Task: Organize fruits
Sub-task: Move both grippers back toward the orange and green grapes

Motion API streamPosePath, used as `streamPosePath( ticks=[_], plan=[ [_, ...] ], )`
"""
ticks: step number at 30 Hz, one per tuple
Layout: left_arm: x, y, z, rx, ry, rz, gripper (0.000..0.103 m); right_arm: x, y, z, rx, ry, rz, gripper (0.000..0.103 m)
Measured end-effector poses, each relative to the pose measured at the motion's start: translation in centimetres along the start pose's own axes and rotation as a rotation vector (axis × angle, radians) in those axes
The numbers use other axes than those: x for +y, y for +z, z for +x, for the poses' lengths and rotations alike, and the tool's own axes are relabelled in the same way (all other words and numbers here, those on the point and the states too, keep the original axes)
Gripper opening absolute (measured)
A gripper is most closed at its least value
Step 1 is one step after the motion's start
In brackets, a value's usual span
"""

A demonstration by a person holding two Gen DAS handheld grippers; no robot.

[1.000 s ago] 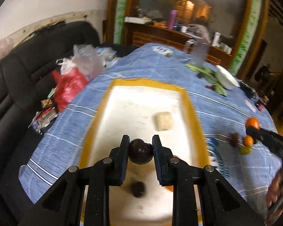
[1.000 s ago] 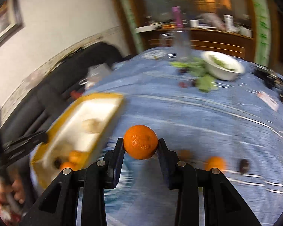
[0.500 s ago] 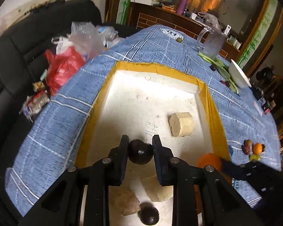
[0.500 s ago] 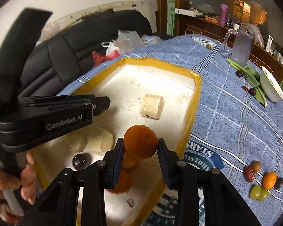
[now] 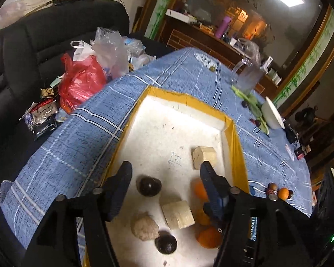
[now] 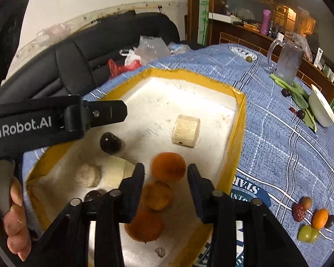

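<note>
My left gripper (image 5: 164, 178) hangs over the white tray with a yellow rim (image 5: 236, 138), its jaws opening. A dark round fruit (image 5: 149, 186) lies loose on the tray floor between the fingers. My right gripper (image 6: 165, 178) is over the tray's near right part, jaws opening. An orange (image 6: 168, 166) sits blurred between them, with a gap showing at the left pad. Two more oranges (image 6: 157, 194) lie beneath it. In the right wrist view the dark fruit (image 6: 110, 142) lies under one left finger (image 6: 106, 113).
The tray also holds beige blocks (image 5: 204, 156), a pale lump (image 5: 144, 224) and a second dark fruit (image 5: 166, 244). Small fruits (image 6: 309, 215) lie on the blue cloth at right. A white bowl (image 6: 322, 109), a glass jug (image 6: 287, 64) and greens stand farther back; plastic bags (image 5: 82, 80) on a black sofa at left.
The left gripper has spread its jaws and let the dark fruit drop onto the tray. The right gripper swung from the tablecloth to over the tray, and its orange now looks loose.
</note>
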State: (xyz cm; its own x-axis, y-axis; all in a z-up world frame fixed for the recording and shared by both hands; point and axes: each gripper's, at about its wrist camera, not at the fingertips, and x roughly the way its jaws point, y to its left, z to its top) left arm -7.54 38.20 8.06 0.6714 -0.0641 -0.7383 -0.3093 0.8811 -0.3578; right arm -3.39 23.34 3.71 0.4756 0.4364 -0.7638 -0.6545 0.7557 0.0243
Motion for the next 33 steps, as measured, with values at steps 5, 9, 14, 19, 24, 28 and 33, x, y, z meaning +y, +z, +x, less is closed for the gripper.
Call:
streamPosePath(
  ticks=[5, 9, 14, 19, 24, 28, 33],
  plan=[
    [-0.7, -0.7, -1.7, -0.01, -0.03, -0.024, 0.074, -0.2, -0.5, -3.2, -0.064, -0.009, 0.011, 0.059],
    [-2.4, -1.8, -3.0, -0.003, -0.06, -0.019, 0.076, -1.5, -1.7, -5.5, -0.086, -0.011, 0.045, 0.061],
    [-5.2, -4.1, -4.5, -0.005, -0.096, 0.02, 0.079, -5.0, -4.8, -9.1, -0.117, -0.056, 0.113, 0.062],
    [-8.3, -6.5, -4.4, 0.016, -0.116, 0.088, 0.08, -11.7, -9.3, -13.7, -0.146, -0.153, 0.249, 0.067],
    [-11.8, -8.3, -2.9, 0.07, -0.153, 0.15, 0.08, -18.9, -13.6, -17.0, -0.144, -0.252, 0.422, 0.067],
    [-14.9, -10.0, -1.7, 0.101, -0.165, 0.235, 0.08, -22.1, -15.9, -18.1, -0.142, -0.277, 0.51, 0.067],
    [-17.4, -11.7, -0.2, 0.128, -0.151, 0.331, 0.08, -23.8, -17.3, -17.6, -0.123, -0.274, 0.55, 0.067]
  ],
)
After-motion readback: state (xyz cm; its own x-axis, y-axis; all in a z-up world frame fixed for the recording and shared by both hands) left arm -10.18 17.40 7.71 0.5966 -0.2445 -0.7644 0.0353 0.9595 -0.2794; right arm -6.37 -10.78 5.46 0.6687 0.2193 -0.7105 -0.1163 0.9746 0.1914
